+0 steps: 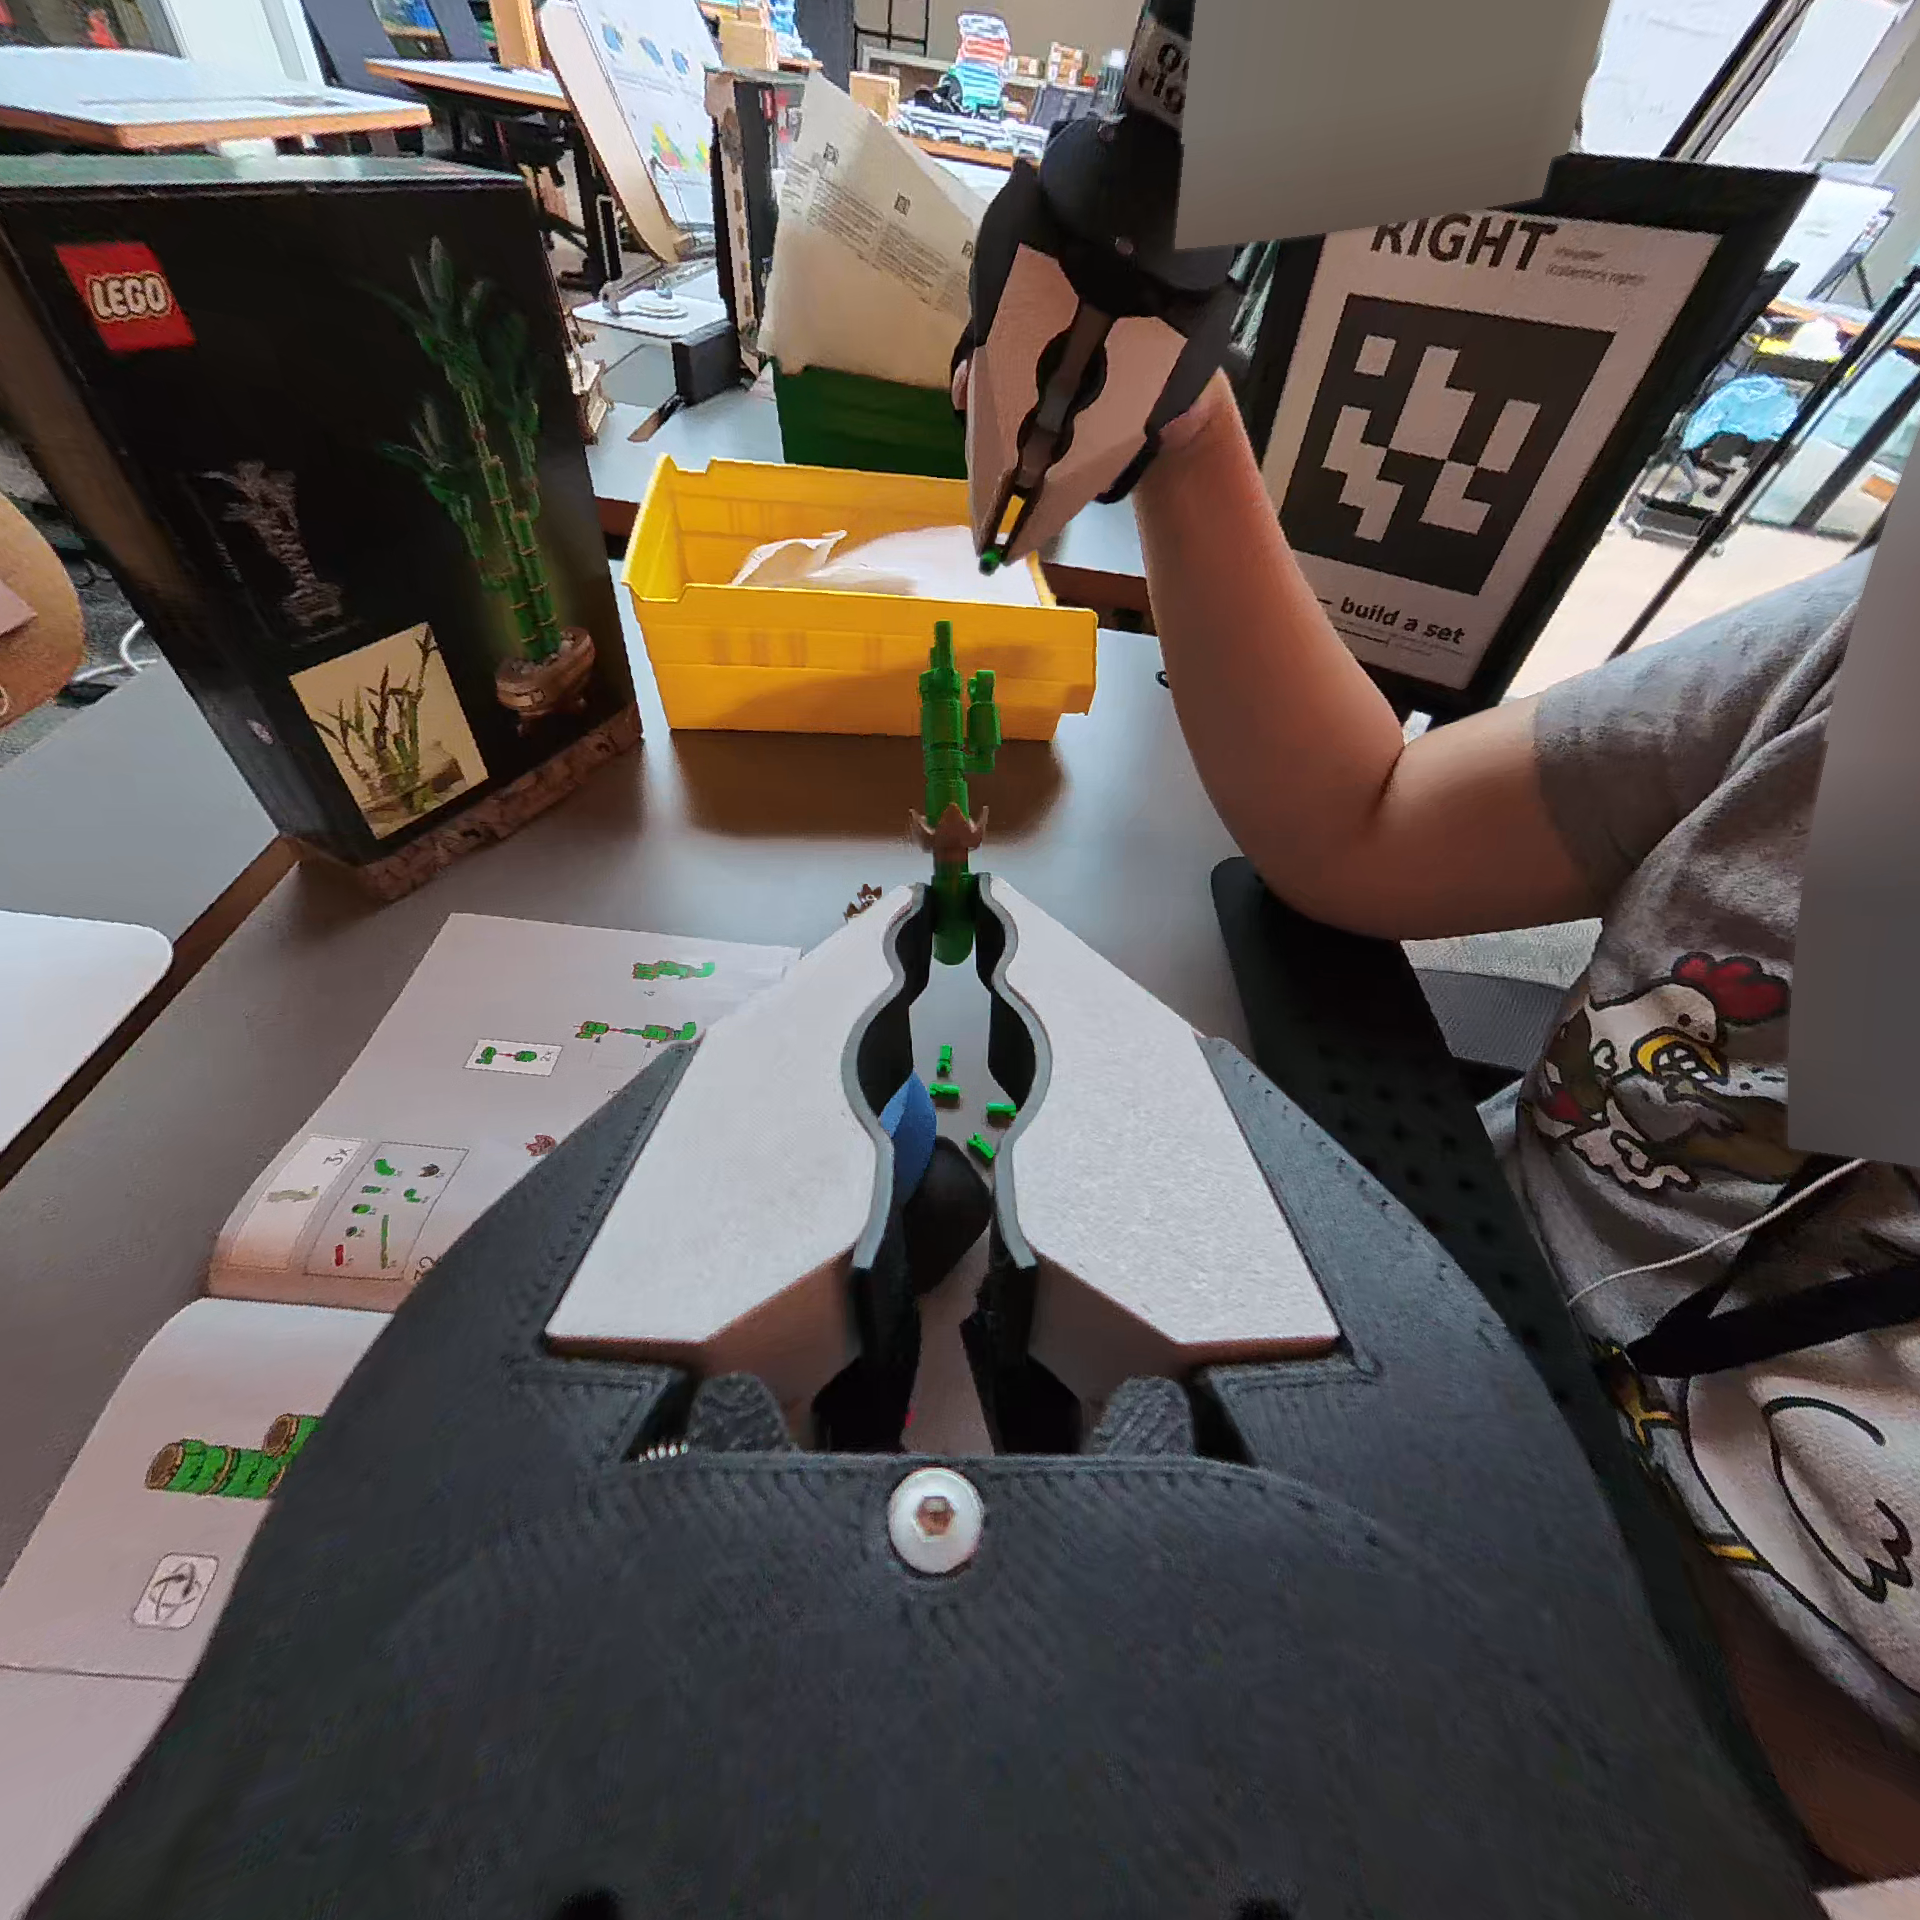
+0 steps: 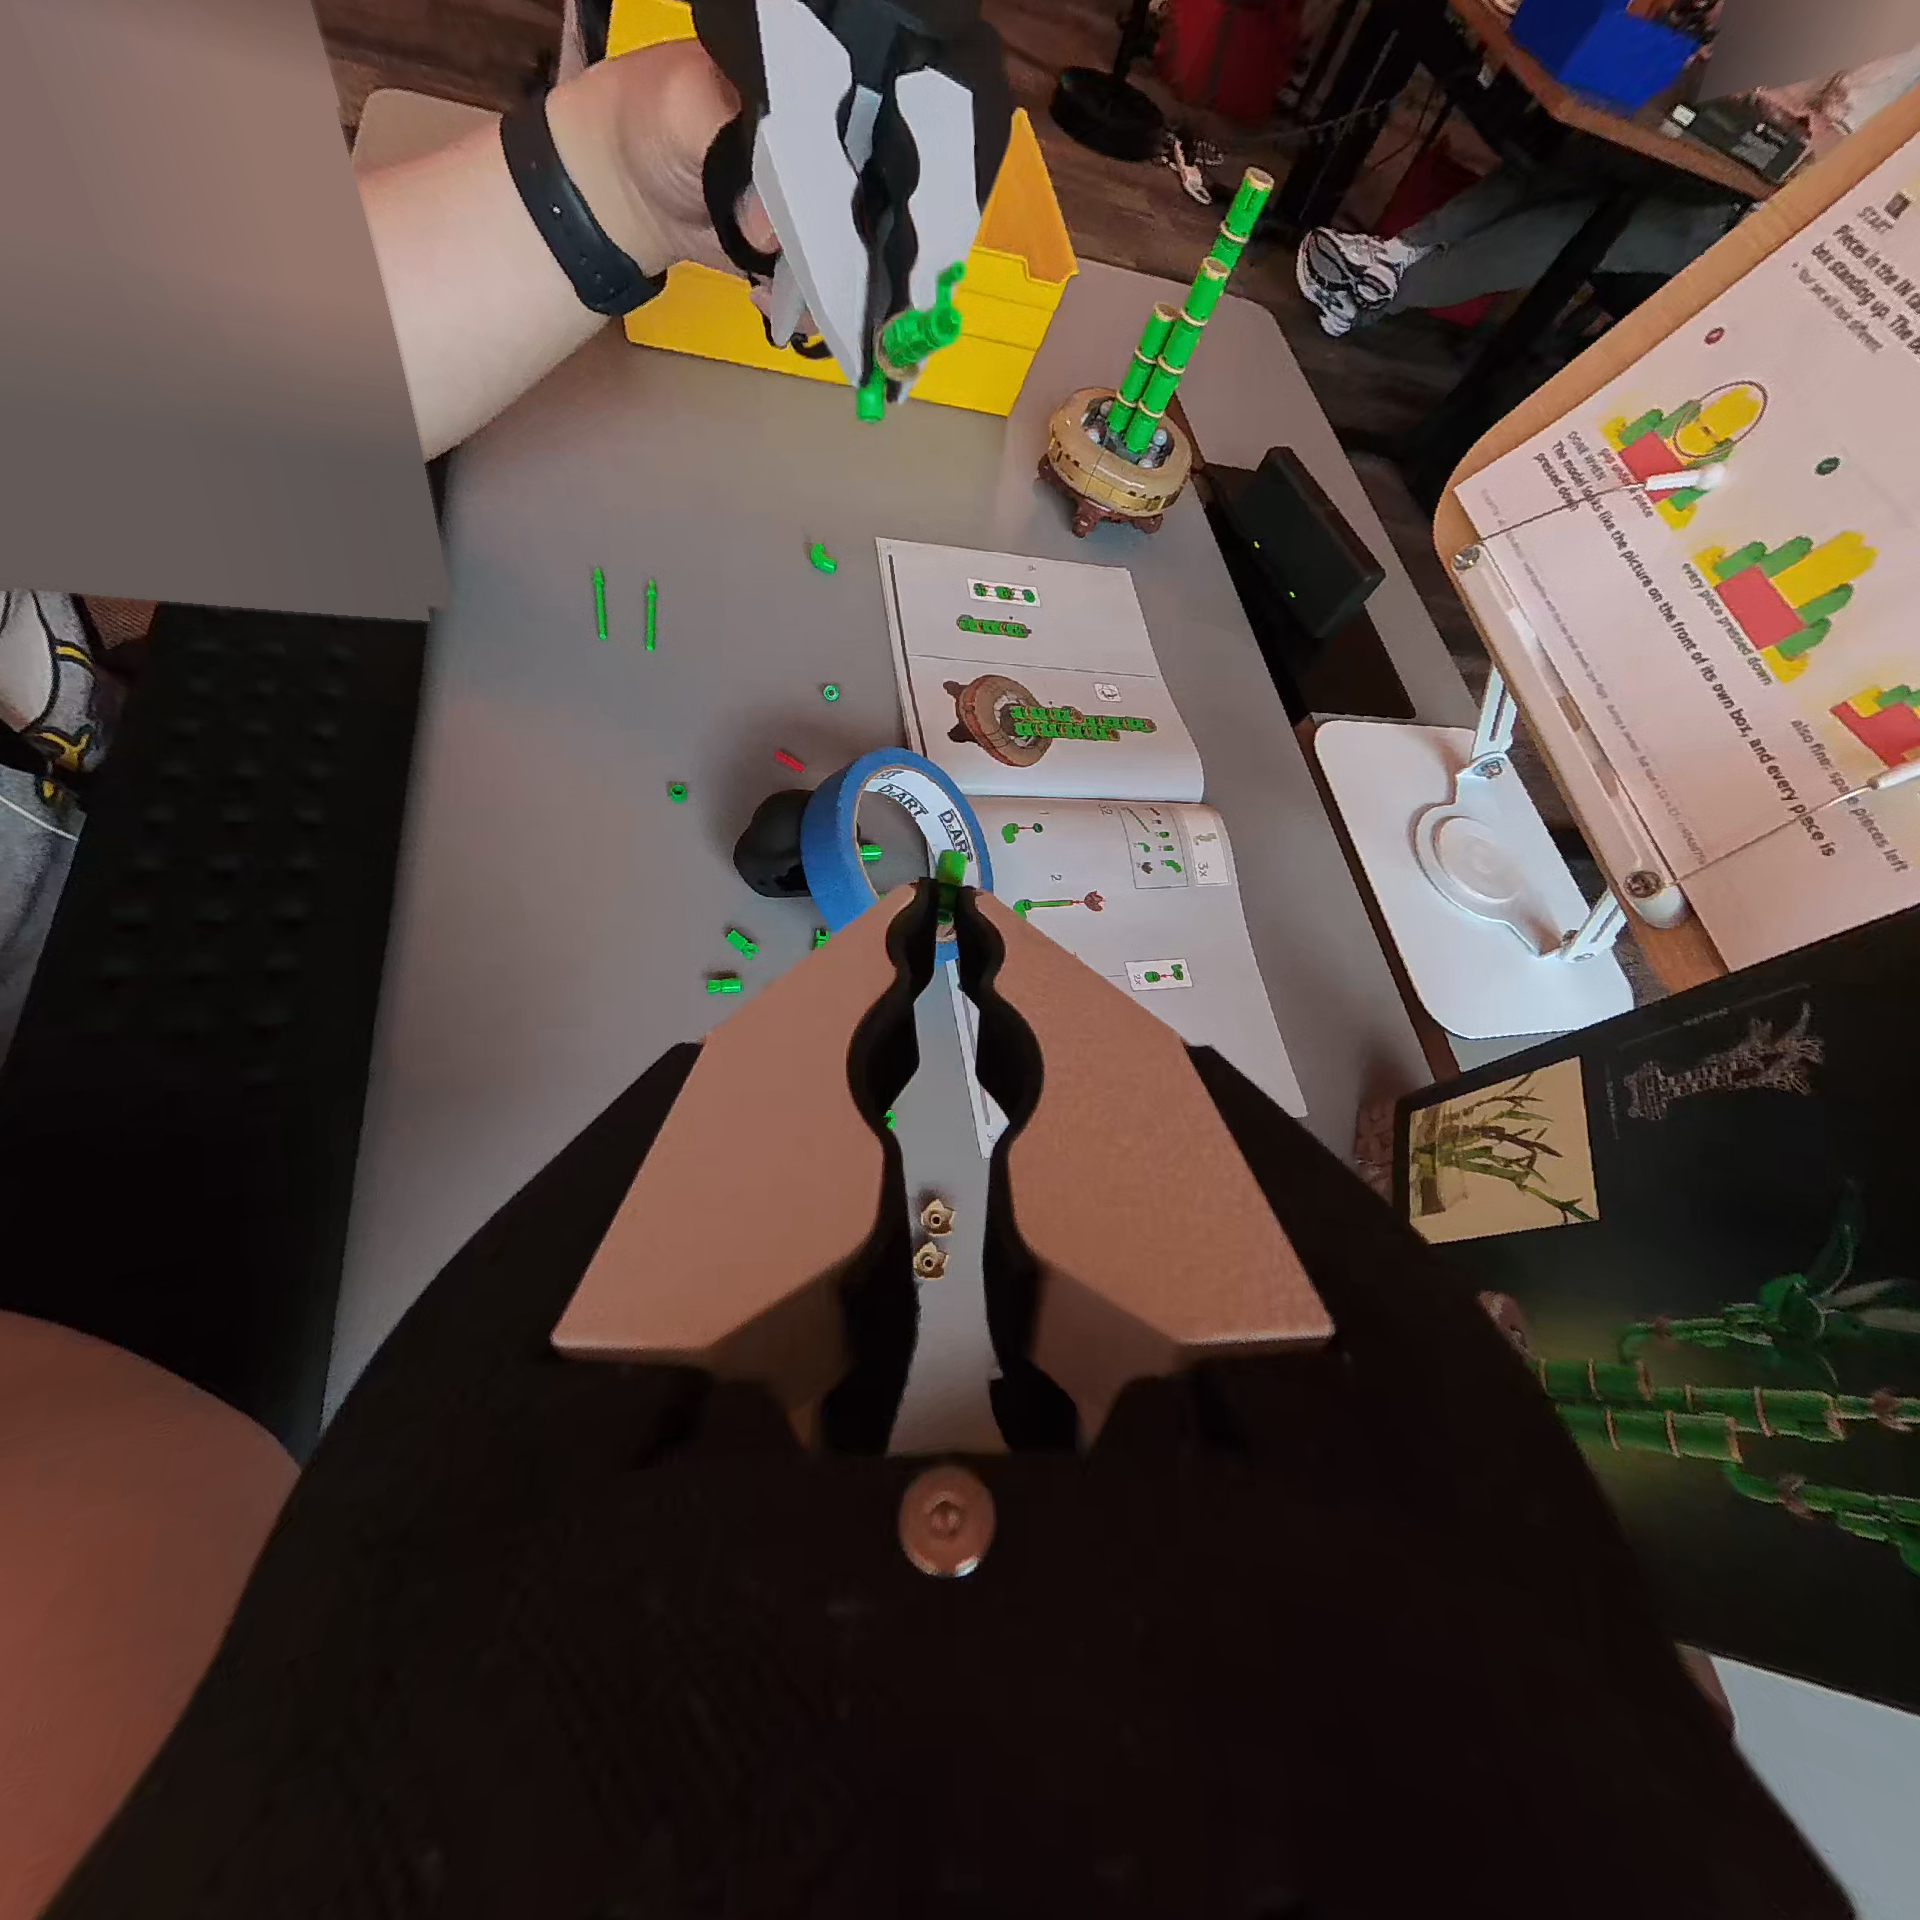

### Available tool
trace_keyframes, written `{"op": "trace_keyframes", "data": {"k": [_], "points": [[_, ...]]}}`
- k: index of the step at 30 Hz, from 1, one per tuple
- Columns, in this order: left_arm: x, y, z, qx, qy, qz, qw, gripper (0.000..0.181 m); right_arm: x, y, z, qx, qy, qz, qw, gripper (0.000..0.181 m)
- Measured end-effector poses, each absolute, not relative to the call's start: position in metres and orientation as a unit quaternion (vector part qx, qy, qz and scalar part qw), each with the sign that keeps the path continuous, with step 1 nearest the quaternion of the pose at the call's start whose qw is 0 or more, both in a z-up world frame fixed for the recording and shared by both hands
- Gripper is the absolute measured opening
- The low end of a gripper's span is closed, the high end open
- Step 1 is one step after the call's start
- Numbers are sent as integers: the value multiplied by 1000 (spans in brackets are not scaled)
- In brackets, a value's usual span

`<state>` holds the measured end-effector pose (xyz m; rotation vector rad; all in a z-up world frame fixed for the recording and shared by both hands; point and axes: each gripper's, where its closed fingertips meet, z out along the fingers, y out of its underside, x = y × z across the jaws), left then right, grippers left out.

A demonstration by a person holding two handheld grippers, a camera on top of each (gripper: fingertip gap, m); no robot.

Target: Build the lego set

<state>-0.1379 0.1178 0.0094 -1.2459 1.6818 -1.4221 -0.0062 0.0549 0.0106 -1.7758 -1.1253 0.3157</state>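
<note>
Two claws: both are raised above the worktop [image 2: 582, 1039], each nipped shut on a green part.
Worktop: grey, below both claws; an open instruction booklet [image 2: 1049, 707] lies on it past the right claw's tip.
Built pot: a tan pot with upright green bamboo canes [image 2: 1132, 436] stands on the worktop far ahead of the right claw and to its right, well apart from both claws.
Left claw [image 1: 951, 914]: closed on the lower end of a slim green stalk [image 1: 951, 727], which carries a brown collar and a short side shoot.
Stalk axis: it runs straight out from the left claw's tip, its free end pointing towards the right claw.
Right claw [image 2: 945, 899]: pinched tight on a small green piece [image 2: 949, 868], held at the very tip.
Key relation: in the left wrist view the right claw [image 1: 992, 551] hangs beyond and above the stalk's free end, near but not touching.
Likely next move: lining the small piece up with the stalk's long axis and pressing it on.
Loose parts: small green pieces [image 2: 732, 961] lie below and left of the right claw.
</note>
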Motion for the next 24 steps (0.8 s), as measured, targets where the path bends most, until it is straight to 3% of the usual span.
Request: {"op": "trace_keyframes", "data": {"k": [11,24], "points": [[-100,105,-2,-446,597,-614,261,5,0,69,-6,-742,-464,124,468,0],[-96,105,-14,-456,604,-607,244,5,-5,74,-7,-743,-467,123,463,1]]}}
